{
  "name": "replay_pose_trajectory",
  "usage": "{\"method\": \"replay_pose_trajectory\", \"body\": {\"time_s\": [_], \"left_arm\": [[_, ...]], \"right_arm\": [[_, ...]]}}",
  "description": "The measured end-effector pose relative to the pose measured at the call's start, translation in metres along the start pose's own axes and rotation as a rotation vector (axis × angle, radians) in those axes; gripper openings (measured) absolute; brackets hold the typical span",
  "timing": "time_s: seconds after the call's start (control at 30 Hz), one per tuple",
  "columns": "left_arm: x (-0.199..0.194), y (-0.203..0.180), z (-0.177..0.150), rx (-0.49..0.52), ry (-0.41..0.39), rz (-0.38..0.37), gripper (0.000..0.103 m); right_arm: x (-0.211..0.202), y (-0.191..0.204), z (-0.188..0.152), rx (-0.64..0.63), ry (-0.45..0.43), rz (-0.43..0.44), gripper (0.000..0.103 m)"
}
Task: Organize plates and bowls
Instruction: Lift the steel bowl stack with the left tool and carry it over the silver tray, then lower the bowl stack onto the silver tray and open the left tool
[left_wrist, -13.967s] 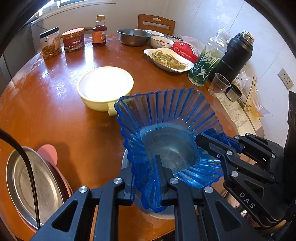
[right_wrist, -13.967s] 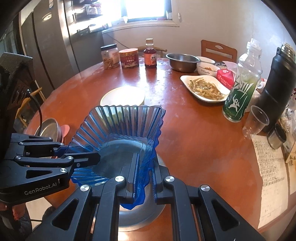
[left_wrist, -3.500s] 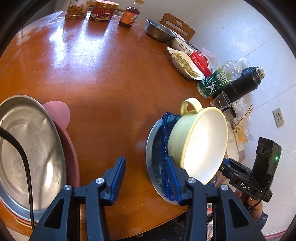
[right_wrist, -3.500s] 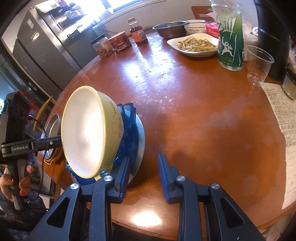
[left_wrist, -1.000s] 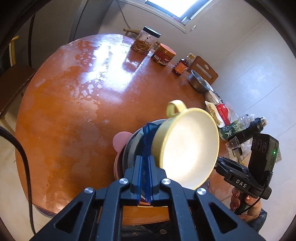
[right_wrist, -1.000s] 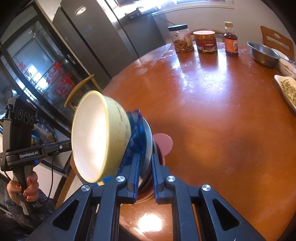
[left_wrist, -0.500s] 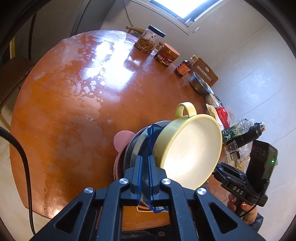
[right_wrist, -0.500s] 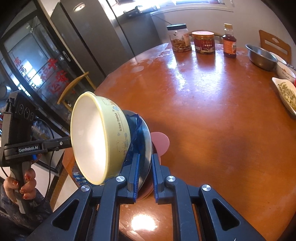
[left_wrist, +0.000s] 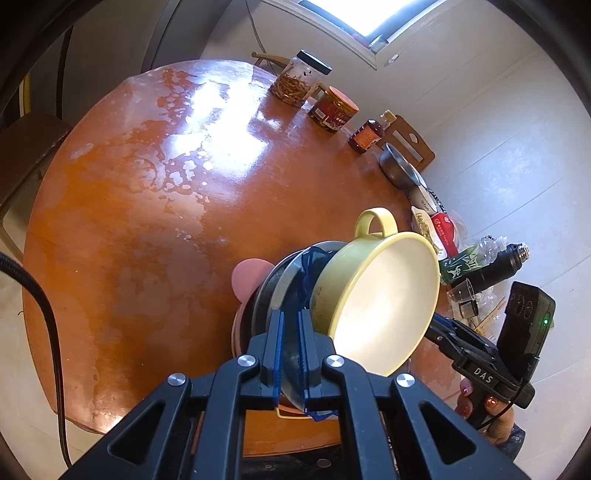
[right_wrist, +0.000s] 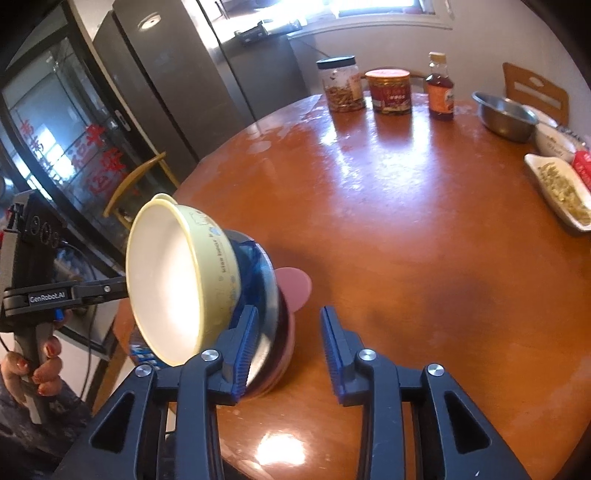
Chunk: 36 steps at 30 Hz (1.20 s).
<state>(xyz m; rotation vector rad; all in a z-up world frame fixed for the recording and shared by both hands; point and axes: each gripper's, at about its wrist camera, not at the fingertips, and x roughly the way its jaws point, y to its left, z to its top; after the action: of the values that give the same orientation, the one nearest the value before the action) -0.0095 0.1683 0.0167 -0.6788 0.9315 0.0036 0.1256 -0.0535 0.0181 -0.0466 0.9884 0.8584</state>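
Stacked dishware sits tilted at the near edge of the round wooden bench (left_wrist: 155, 206), low and right of centre in the left wrist view. Uppermost is a yellow bowl (left_wrist: 384, 306) with a loop handle, its mouth turned toward the lower right. Beneath it lies a blue fluted bowl (left_wrist: 308, 273), then a steel plate (left_wrist: 280, 280), then a pink mat (left_wrist: 245, 277) against the wood.

Left tongs (left_wrist: 291, 354): pressed together on the near rim of the stack, pinching the blue fluted bowl and the steel plate edge between the blue pads. A hand with painted nails (right_wrist: 38, 373) grips their handle at the lower left of the right wrist view.

Right tongs (right_wrist: 286, 347): jaws opening, with bare bench showing between them. The left-hand pad stands just beside the rim of the steel plate (right_wrist: 269, 306); whether it touches cannot be told. The yellow bowl (right_wrist: 177, 280) fills the left centre of that view, with the blue fluted bowl (right_wrist: 251, 258) and the pink mat (right_wrist: 295, 286) showing behind it.

Along the far rim of the bench (right_wrist: 424, 221) stand a black-lidded jar (right_wrist: 341, 83), a red-lidded jar (right_wrist: 389, 90) and a brown bottle (right_wrist: 439, 90), then a steel basin (right_wrist: 504, 114) and a white dish of food (right_wrist: 559, 190) at right.
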Motion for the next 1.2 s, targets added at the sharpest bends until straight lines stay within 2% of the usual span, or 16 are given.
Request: {"method": "replay_pose_trajectory", "body": {"time_s": [0.23,0.37,0.4,0.47,0.53,0.83,1.2], "left_arm": [[-0.006,-0.003,-0.001,0.027,-0.026,0.039,0.012],[-0.015,0.0,-0.001,0.035,-0.054,0.068,0.032],[-0.017,0.001,-0.001,0.035,-0.059,0.074,0.034],[-0.019,0.005,-0.001,0.031,-0.061,0.08,0.034],[-0.02,0.01,-0.002,0.025,-0.061,0.089,0.034],[-0.004,0.023,-0.007,0.052,-0.011,0.168,0.034],[0.025,0.032,-0.008,0.073,0.061,0.134,0.034]], "right_arm": [[-0.01,0.001,-0.001,-0.022,-0.028,-0.058,0.037],[-0.015,0.0,-0.003,-0.033,-0.044,-0.1,0.038],[-0.016,-0.002,-0.003,-0.029,-0.045,-0.097,0.038],[-0.017,-0.005,-0.005,-0.012,-0.046,-0.093,0.039],[-0.02,-0.009,-0.008,0.001,-0.049,-0.096,0.045],[-0.012,-0.023,-0.026,0.032,0.001,-0.067,0.045],[0.019,-0.022,-0.039,0.05,0.078,0.01,0.045]]}}
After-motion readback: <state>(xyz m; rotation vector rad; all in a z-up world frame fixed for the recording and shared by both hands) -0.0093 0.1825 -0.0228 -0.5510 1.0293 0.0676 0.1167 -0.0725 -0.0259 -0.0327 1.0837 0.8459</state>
